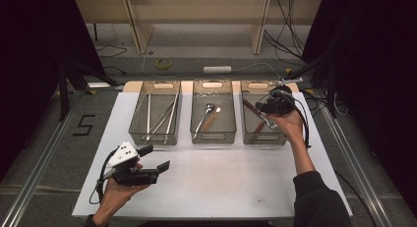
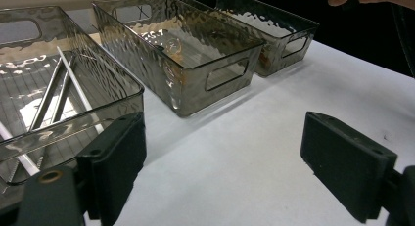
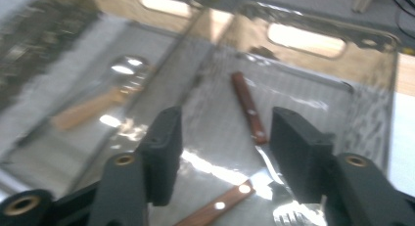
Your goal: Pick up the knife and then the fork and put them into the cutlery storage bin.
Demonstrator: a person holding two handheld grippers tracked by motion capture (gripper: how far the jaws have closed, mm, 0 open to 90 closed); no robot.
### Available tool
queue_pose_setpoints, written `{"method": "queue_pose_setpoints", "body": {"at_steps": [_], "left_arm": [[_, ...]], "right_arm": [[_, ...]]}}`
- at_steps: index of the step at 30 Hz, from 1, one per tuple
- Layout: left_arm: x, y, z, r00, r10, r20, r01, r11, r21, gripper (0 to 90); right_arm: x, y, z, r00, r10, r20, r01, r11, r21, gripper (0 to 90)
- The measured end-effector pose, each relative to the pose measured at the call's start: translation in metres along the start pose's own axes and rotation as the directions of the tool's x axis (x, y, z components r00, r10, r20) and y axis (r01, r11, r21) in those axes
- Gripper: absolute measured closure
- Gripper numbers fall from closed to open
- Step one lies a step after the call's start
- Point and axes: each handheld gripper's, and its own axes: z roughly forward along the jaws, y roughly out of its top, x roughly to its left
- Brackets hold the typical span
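two forks [image 3: 274,187] with wooden handles are seen lying in the right bin [image 1: 247,133], directly under the right gripper [image 1: 269,110], which is held over that bin at the upper right of the high view. in the right gripper view its jaws are spread and nothing is pinched between them; the fork just beneath, whose brown handle [image 3: 215,209] runs toward the lower left of that frame and whose tines lie at the lower right, appears to have been let go and rests on the bin floor. the second fork's handle [image 3: 248,108] is laid along the upper centre of the frame, its long axis pointing away from the jaws, so the two crossing pieces sit close together below the claw.

the coming move is judged to be a lift of the right hand straight up and out of the bin, with the near wall and the bin's far handle cutout [image 3: 303,40] the only things likely to be caught. the middle bin [image 1: 213,138], holding a spoon [image 3: 98,96] with a wooden handle, is placed just beside at the left of that view.

the left gripper [image 1: 157,158] is held at the lower left of the high view, well apart from the forks, with its jaws spread wide and empty over the white sheet [image 2: 254,152]. metal rods [image 2: 63,89] are kept in the left bin [image 2: 122,89] just ahead of it.
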Motion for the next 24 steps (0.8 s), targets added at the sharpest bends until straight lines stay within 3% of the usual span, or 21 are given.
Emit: {"method": "queue_pose_setpoints", "body": {"at_steps": [6,11,24], "left_arm": [[0.000,0.000,0.000,1.0000,-0.004,0.002,0.004,1.0000,0.000,16.5],[0.002,0.000,-0.001,0.9999,-0.014,0.005,0.014,0.9999,0.000,16.6],[0.001,0.001,0.002,0.9998,-0.020,0.009,0.020,0.9998,0.006,16.5]], "right_arm": [[0.024,-0.011,-0.018,0.9960,-0.045,-0.078,0.041,0.998,-0.057,37.4],[0.042,-0.027,-0.031,0.9832,-0.052,-0.175,0.030,0.991,-0.127,34.7],[0.074,-0.070,-0.046,0.9621,-0.097,-0.255,0.042,0.976,-0.213,30.6]]}}
